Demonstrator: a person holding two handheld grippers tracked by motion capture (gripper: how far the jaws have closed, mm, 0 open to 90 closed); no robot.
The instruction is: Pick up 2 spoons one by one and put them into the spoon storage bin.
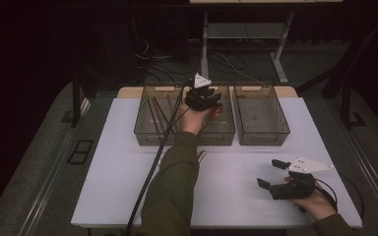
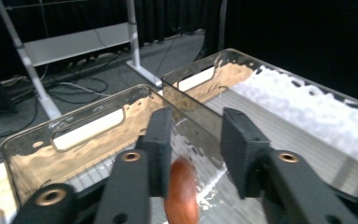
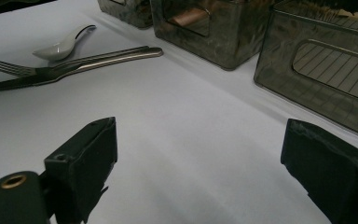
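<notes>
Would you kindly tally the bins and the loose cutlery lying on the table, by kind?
Bins: 3
Spoon: 1
Fork: 1
Knife: 1
Total: 6

Three clear ribbed plastic bins stand side by side along the far edge of the white tabletop, in the upper middle of the high view: the left bin with thin wooden sticks in it, the middle bin, and the right bin. The left hand-held gripper hangs over the middle bin, a brown rounded wooden piece between its jaws, while the right hand-held gripper sits near the tabletop's lower right. In the right gripper view, a steel spoon, fork and knife lie together at upper left, before the bins.
</notes>
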